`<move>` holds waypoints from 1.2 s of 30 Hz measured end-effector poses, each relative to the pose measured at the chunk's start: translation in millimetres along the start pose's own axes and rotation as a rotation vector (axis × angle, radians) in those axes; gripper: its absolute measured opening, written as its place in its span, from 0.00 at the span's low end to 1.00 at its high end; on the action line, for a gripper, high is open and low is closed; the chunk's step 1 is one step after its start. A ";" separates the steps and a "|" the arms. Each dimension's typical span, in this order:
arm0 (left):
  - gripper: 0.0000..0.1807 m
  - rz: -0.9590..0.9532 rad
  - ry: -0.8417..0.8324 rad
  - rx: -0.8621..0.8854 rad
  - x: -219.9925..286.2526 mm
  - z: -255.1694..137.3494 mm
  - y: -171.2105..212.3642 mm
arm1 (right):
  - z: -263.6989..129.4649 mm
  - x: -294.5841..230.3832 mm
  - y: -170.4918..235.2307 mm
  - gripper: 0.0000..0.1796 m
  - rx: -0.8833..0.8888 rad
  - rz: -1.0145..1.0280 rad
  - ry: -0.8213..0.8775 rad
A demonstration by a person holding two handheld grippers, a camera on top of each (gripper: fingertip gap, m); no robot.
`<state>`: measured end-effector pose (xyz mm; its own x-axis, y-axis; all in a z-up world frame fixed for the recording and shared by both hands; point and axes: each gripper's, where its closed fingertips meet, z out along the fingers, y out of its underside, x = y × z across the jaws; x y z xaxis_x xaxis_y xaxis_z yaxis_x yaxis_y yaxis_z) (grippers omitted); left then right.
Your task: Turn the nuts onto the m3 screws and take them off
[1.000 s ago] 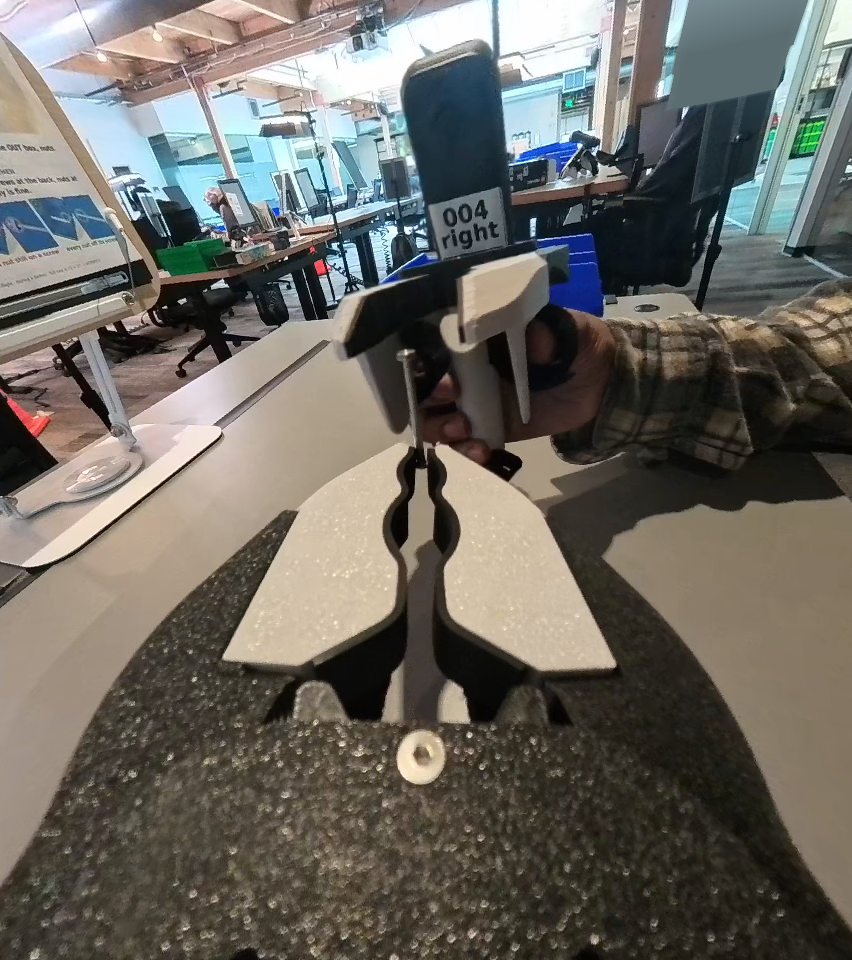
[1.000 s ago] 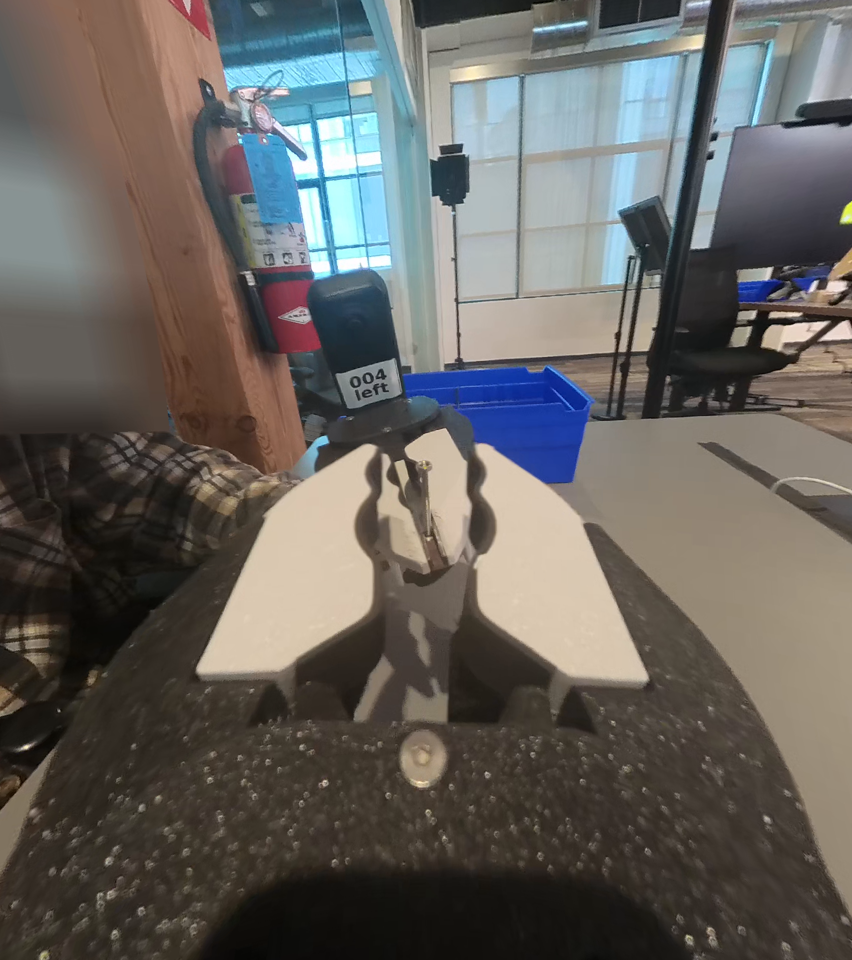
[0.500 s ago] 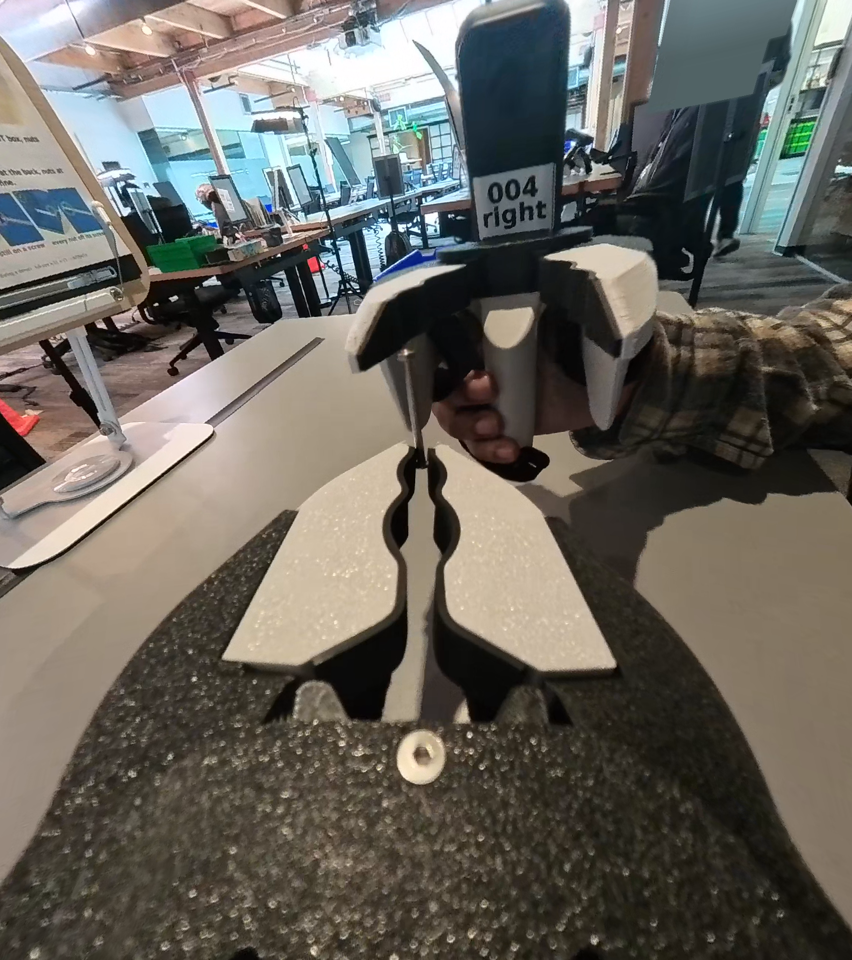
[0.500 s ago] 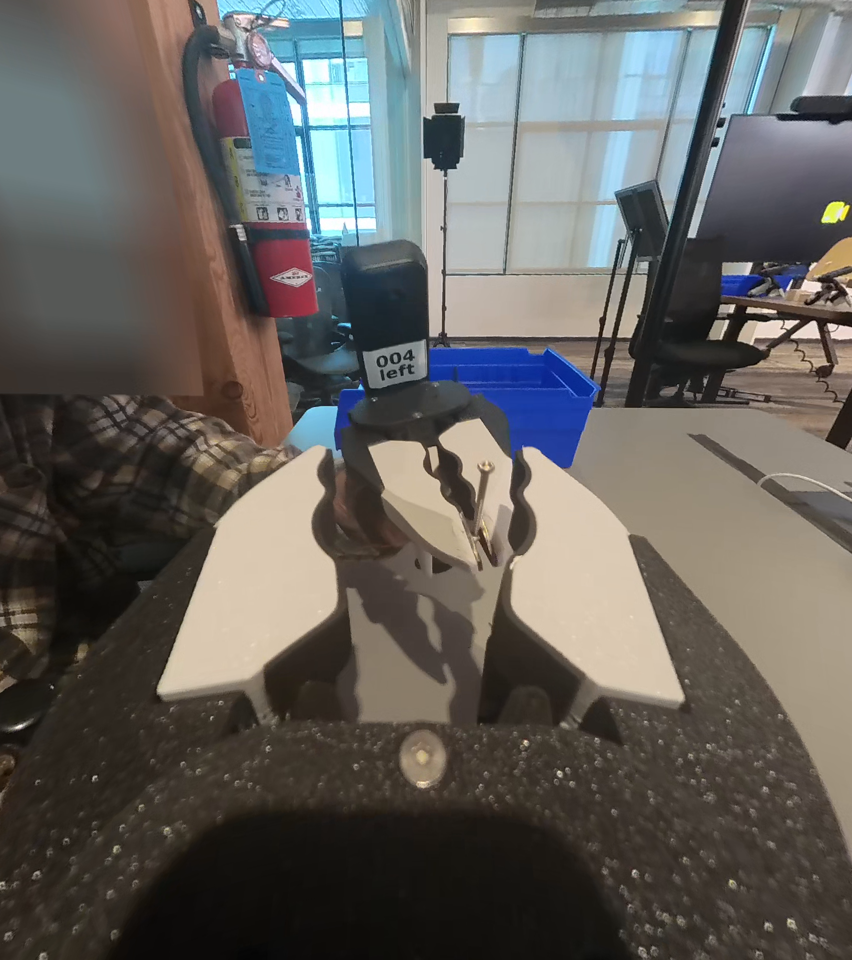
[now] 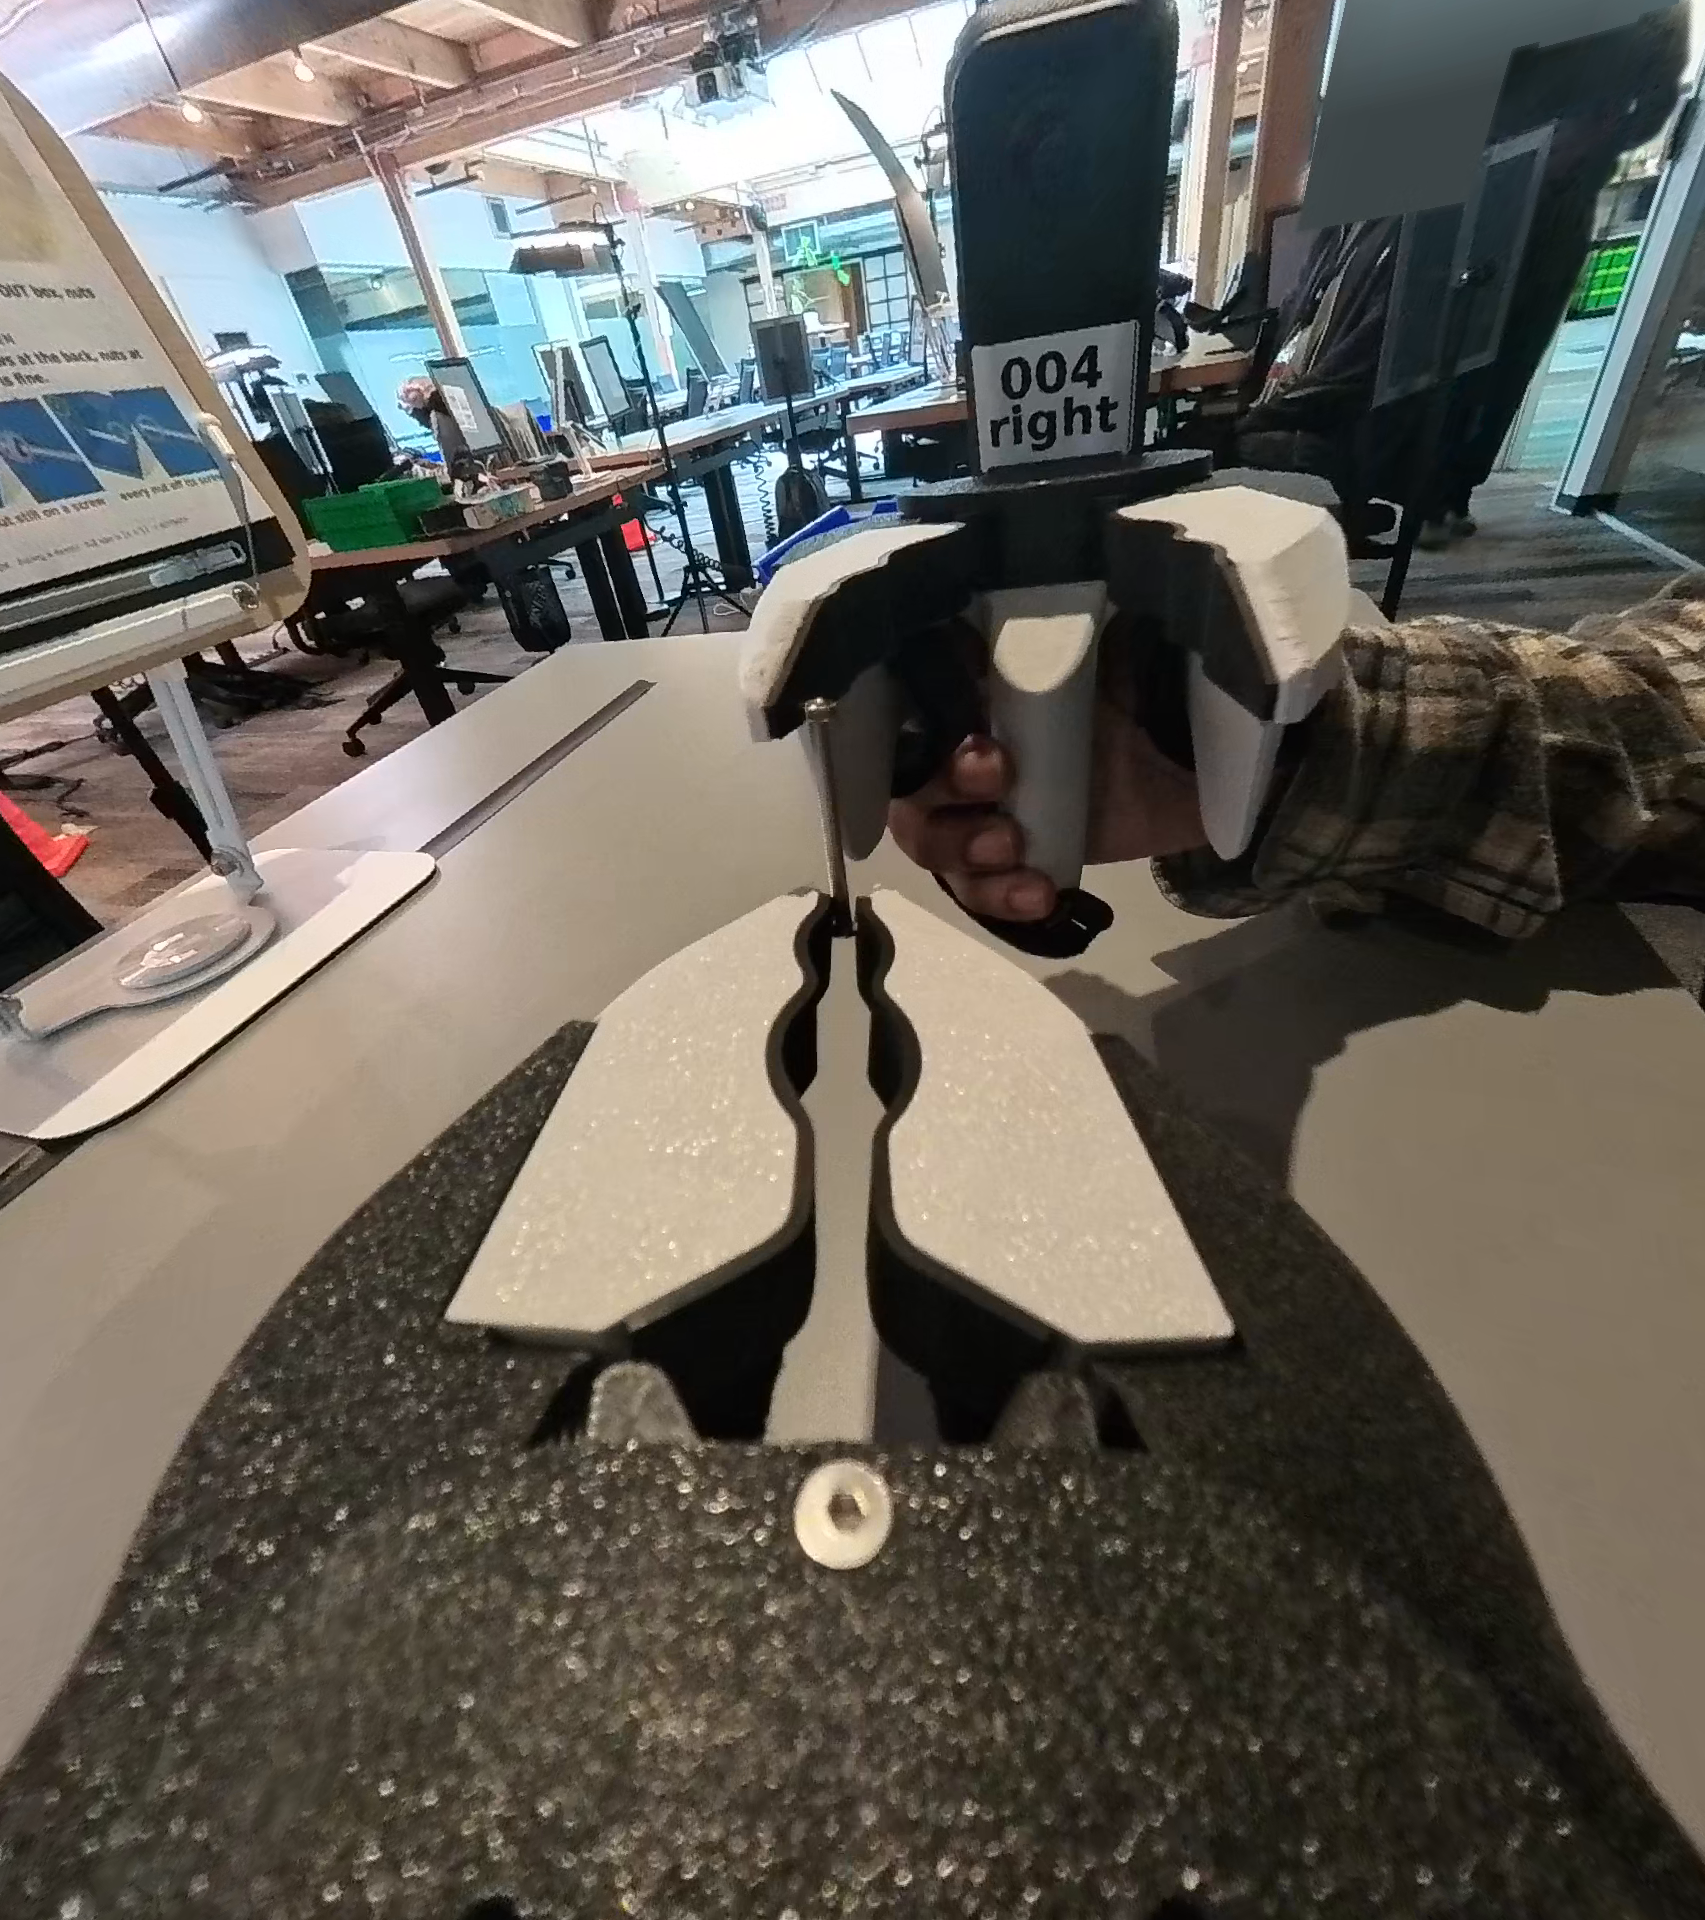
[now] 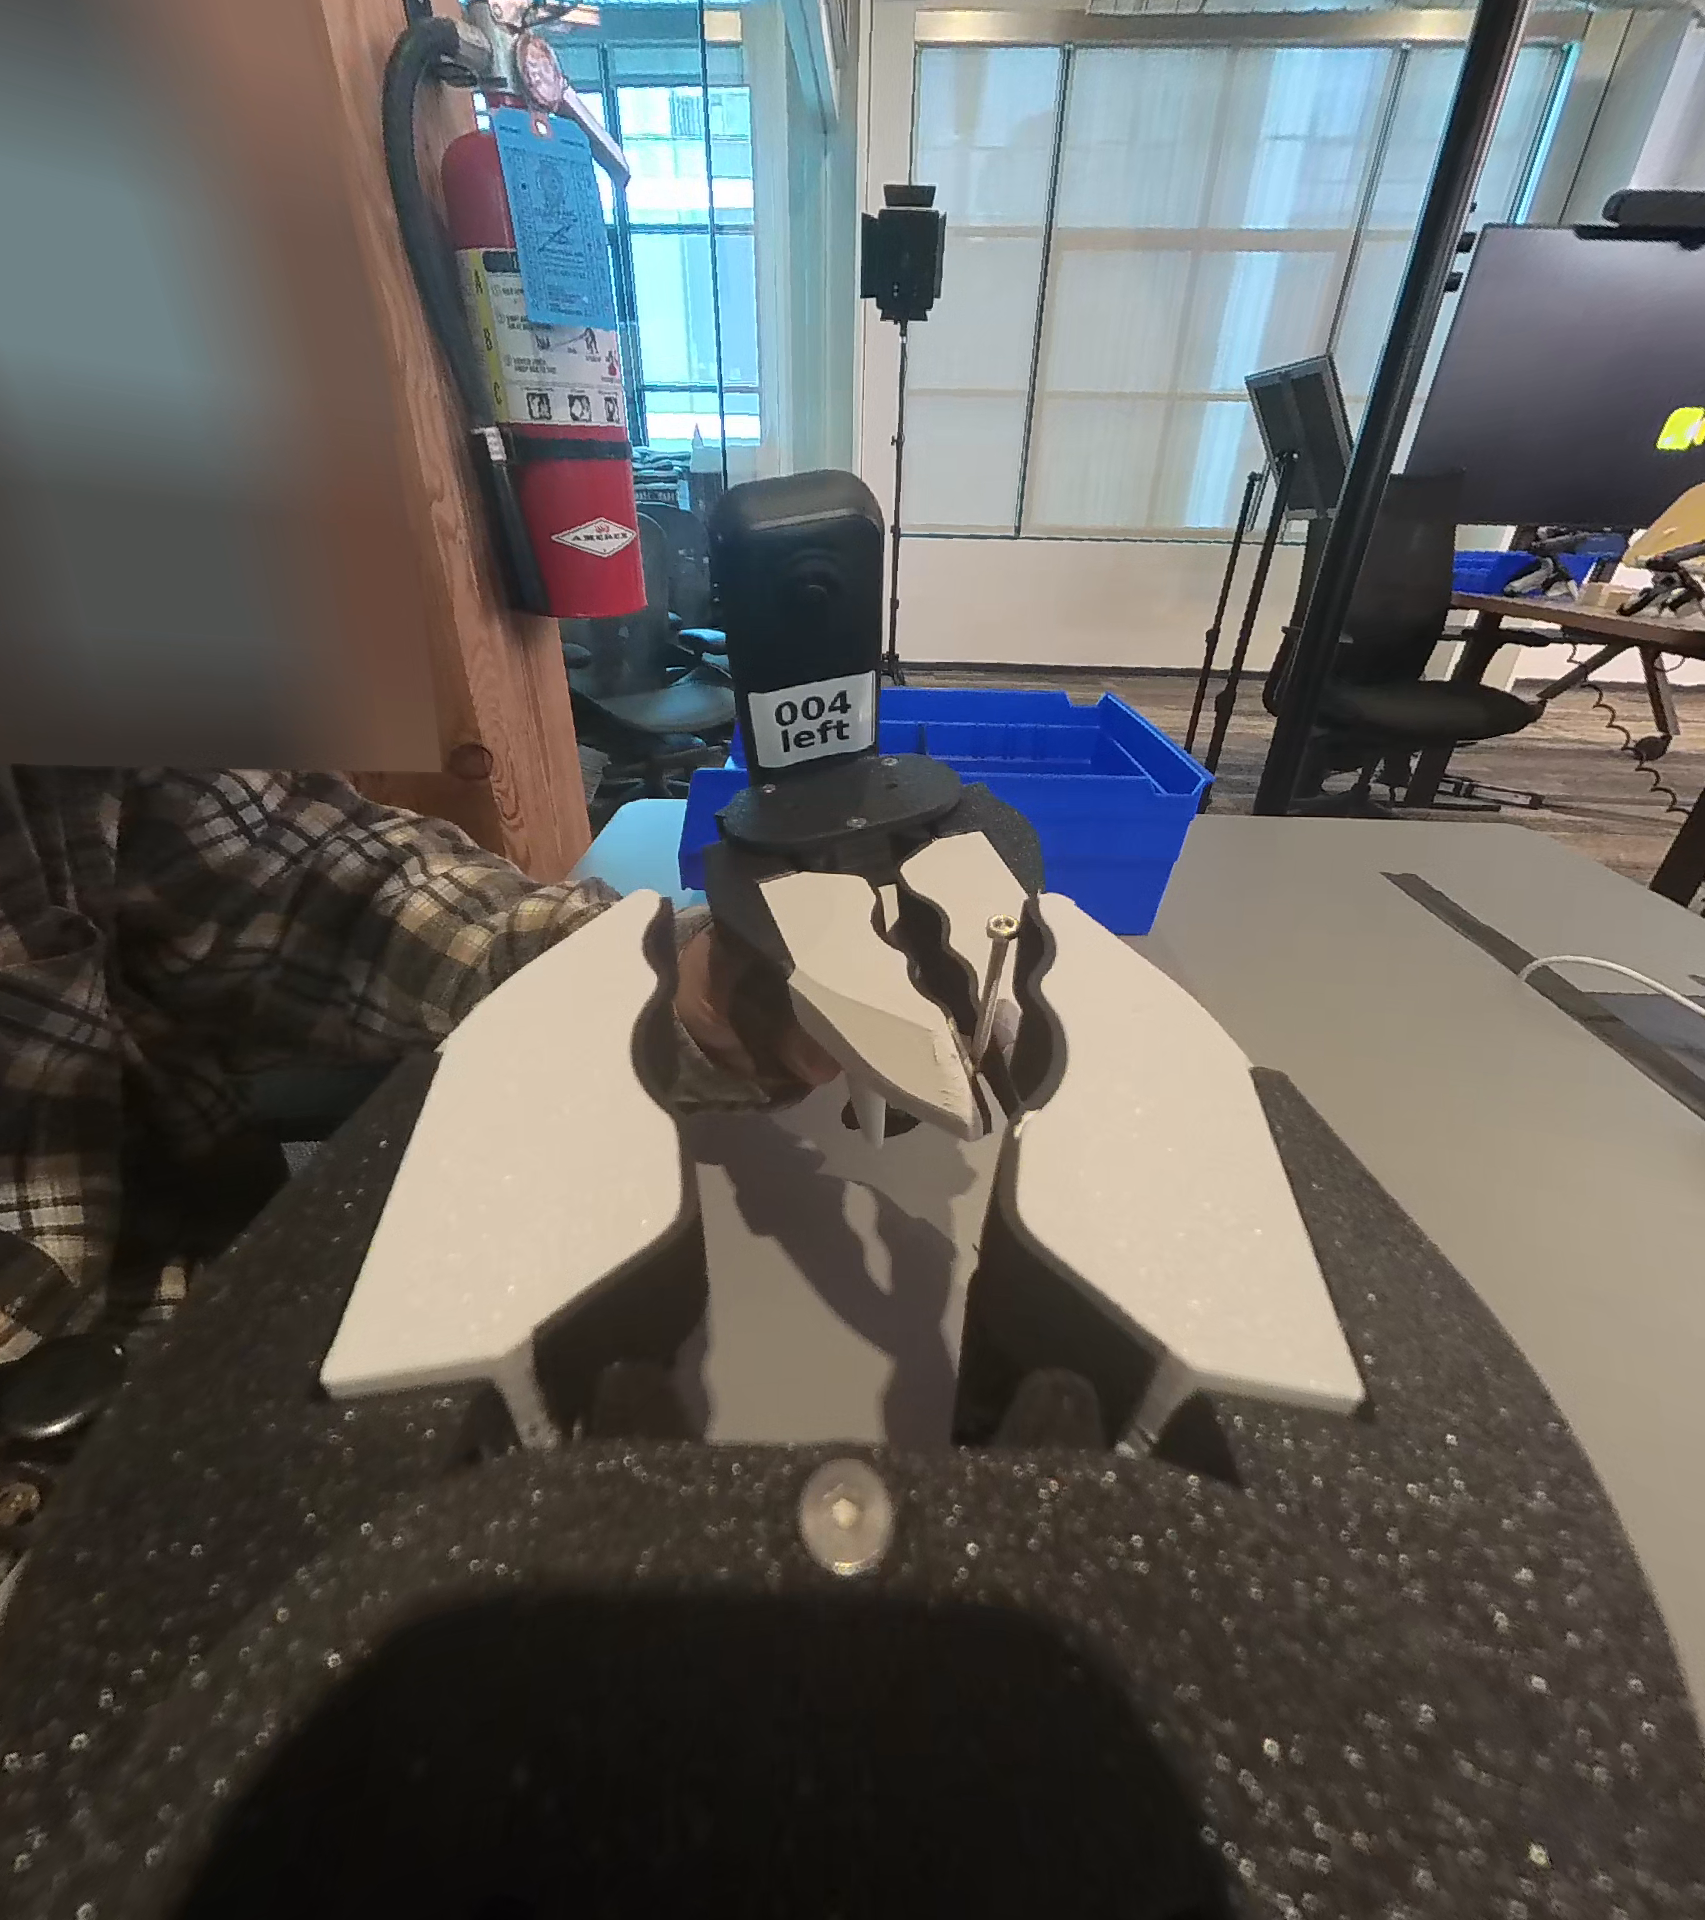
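Observation:
A thin m3 screw [image 5: 830, 821] stands upright, head on top. My left gripper [image 5: 835, 908] is shut on its lower end. I cannot make out a nut on it. My right gripper [image 5: 1030, 717] faces the left one with its jaws wide open, and its left finger stands just behind the screw head. In the right wrist view my right gripper [image 6: 848, 935] is open, and the left gripper [image 6: 967, 1086] with the screw [image 6: 991, 987] sits between its fingers, close to the right finger [image 6: 1139, 1091]. A person's hand [image 5: 993, 831] holds the right gripper.
Both grippers hover over a grey table [image 5: 1450, 1247]. An instruction board on a white stand [image 5: 204, 956] is at the left. A blue bin [image 6: 1056, 769] stands behind the left gripper. A white cable [image 6: 1637, 997] lies at the right edge. A plaid sleeve [image 5: 1554, 748] reaches in. My hands' fingertips stand some 5 cm from each other.
My right gripper has opened wide from nearly shut around the screw and has straightened up. My left gripper still holds the screw upright.

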<state>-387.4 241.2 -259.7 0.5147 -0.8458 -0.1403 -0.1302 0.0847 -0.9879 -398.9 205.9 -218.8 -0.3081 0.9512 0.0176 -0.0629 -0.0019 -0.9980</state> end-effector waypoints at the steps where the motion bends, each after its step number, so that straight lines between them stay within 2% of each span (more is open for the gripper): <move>1: 0.02 0.000 0.000 0.000 0.0 -0.1 0.0 | -0.1 -0.1 0.0 0.34 -0.001 -0.001 0.001; 36: 0.02 0.000 0.000 0.002 0.0 -0.6 -0.9 | -7.4 -0.2 -0.9 0.30 -0.027 -0.018 0.008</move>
<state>-387.8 240.8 -258.8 0.5147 -0.8457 -0.1407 -0.1283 0.0863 -0.9880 -391.8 207.9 -218.4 -0.2995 0.9534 0.0353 -0.0430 0.0235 -0.9988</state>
